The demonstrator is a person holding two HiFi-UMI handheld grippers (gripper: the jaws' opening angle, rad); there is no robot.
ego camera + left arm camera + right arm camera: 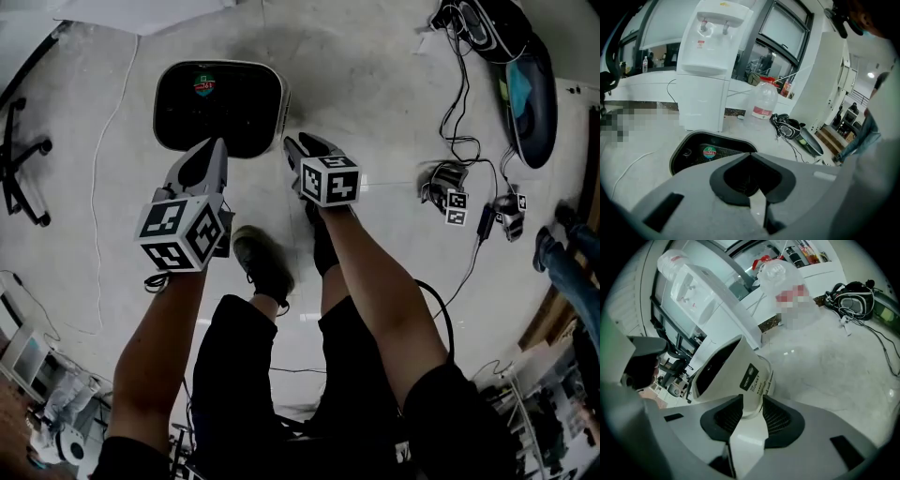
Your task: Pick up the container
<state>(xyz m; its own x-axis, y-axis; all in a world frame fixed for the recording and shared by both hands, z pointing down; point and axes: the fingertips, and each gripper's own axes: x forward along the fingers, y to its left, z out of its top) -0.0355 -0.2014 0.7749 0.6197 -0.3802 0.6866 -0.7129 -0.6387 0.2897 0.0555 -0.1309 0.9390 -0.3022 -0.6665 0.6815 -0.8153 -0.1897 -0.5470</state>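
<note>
The container (279, 98) is a white bucket with a black inside and a round sticker at its bottom, standing on the pale floor. In the head view my left gripper (214, 150) hovers at its near rim and my right gripper (292, 148) at its near right corner. The left gripper view looks into the container (677, 150) over the left gripper (751, 154), whose tips meet with nothing between them. In the right gripper view the right gripper (752, 401) stands a little open, and the container's white labelled wall (740, 366) shows just beyond the gap.
A water dispenser (705, 61) and a big water jug (764, 101) stand behind the bucket. Cables and a headset (459, 94), two spare grippers (450, 192) and a long dark board (530, 94) lie to the right. The person's shoe (262, 262) is close below; a chair base (19, 159) stands left.
</note>
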